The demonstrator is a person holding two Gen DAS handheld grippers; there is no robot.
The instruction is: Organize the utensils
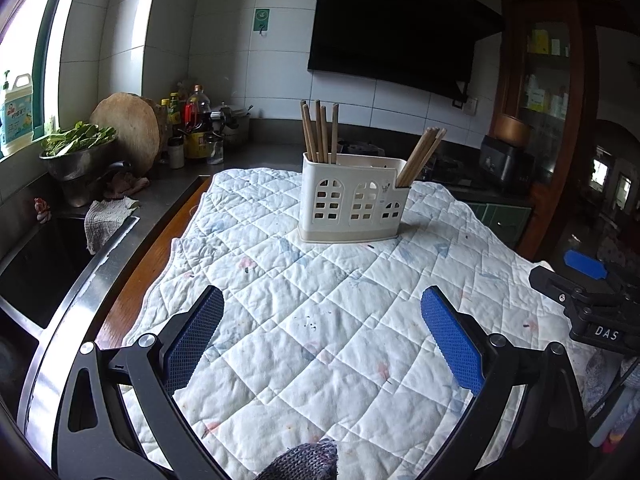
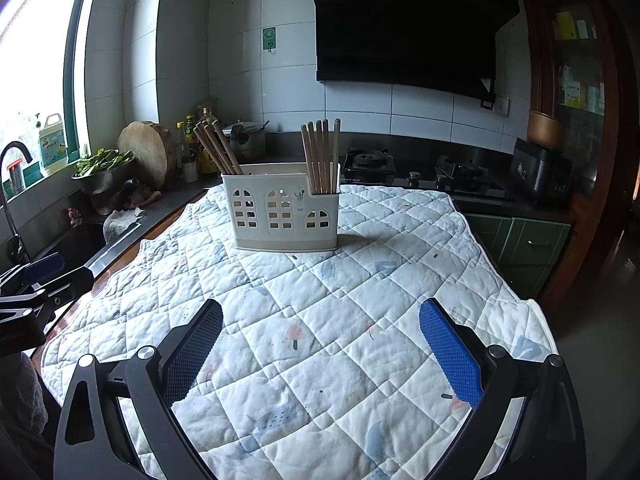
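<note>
A cream plastic utensil holder with arched window cut-outs [image 1: 352, 198] stands upright toward the far side of a white quilted cloth [image 1: 320, 320] spread over the wooden bench [image 1: 132, 280]. Two bunches of light wooden chopsticks sit in it: one bunch [image 1: 320, 132] stands nearly straight in one end compartment, the other [image 1: 422, 156] leans outward from the opposite end compartment. The middle compartment looks empty, though its inside is hard to see. The left claw [image 1: 322, 300] hovers over the near part of the cloth, its blue-padded fingers [image 1: 452, 340] spread wide with nothing between them. The right claw [image 2: 320, 312] is likewise spread wide and holds nothing.
</note>
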